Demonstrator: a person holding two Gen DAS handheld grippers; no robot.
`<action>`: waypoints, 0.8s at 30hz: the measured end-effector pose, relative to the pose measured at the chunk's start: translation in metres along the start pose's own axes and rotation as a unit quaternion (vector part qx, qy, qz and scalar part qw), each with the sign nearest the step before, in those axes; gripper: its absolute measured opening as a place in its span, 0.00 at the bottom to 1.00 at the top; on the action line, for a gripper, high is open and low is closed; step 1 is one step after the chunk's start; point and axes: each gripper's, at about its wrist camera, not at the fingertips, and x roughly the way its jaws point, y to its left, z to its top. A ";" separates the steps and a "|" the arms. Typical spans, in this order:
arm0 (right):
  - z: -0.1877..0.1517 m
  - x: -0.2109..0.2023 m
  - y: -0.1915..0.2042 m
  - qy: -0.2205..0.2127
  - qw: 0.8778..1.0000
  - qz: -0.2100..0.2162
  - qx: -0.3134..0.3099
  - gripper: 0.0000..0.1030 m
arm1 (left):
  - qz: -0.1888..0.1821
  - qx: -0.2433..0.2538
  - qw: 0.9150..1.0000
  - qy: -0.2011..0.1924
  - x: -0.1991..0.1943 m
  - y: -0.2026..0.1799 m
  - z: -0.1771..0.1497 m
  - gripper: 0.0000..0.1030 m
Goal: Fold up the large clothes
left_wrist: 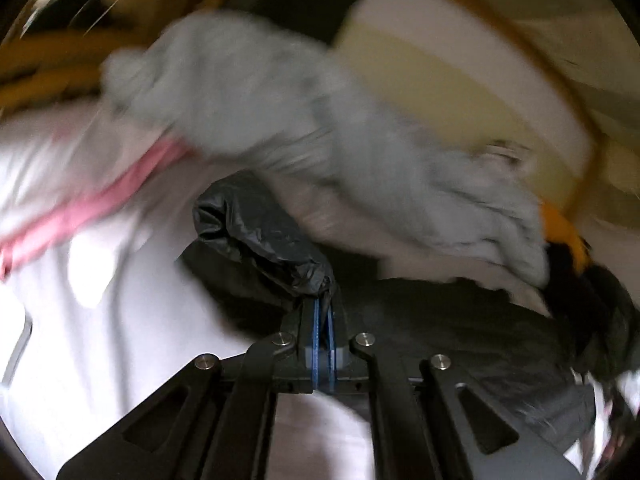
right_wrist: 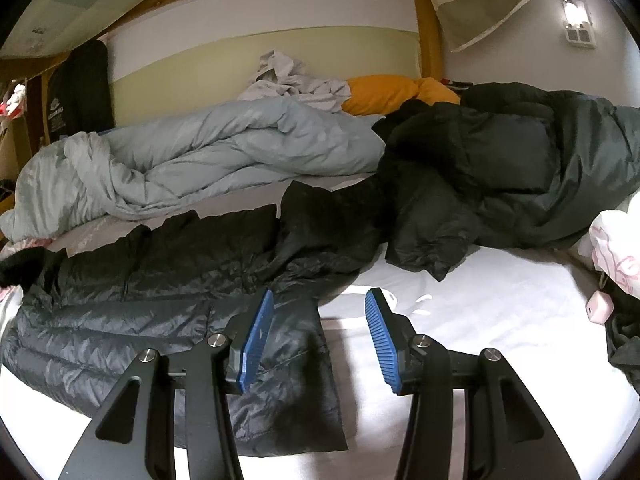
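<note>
A black puffer jacket [right_wrist: 168,296] lies spread on the white bed sheet [right_wrist: 460,292], its hem toward me. My right gripper [right_wrist: 320,340] is open and empty, hovering just above the jacket's right hem edge, its left blue pad over the fabric. My left gripper [left_wrist: 323,312] is shut on a bunched black sleeve of the jacket [left_wrist: 256,236] and holds it lifted; the view is motion-blurred. The jacket's body [left_wrist: 460,320] lies to its right.
A grey-blue duvet [right_wrist: 208,156] is heaped along the back of the bed, also seen in the left wrist view [left_wrist: 280,120]. A second dark green coat [right_wrist: 520,168] lies at the right. An orange pillow [right_wrist: 384,92], a pink small box [right_wrist: 600,308] and wooden bed frame [right_wrist: 428,20] surround.
</note>
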 end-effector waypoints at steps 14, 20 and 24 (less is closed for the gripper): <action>0.001 -0.007 0.011 -0.010 1.000 0.003 -0.019 0.49 | -0.218 0.218 0.948 0.084 -0.045 -0.209 -0.097 0.02; -0.001 -0.006 0.019 -0.006 1.000 0.011 -0.028 0.49 | -0.210 0.266 0.933 0.120 -0.036 -0.236 -0.132 0.06; -0.002 -0.006 0.027 -0.006 0.999 0.019 -0.038 0.49 | -0.195 0.242 0.944 0.111 -0.046 -0.236 -0.134 0.46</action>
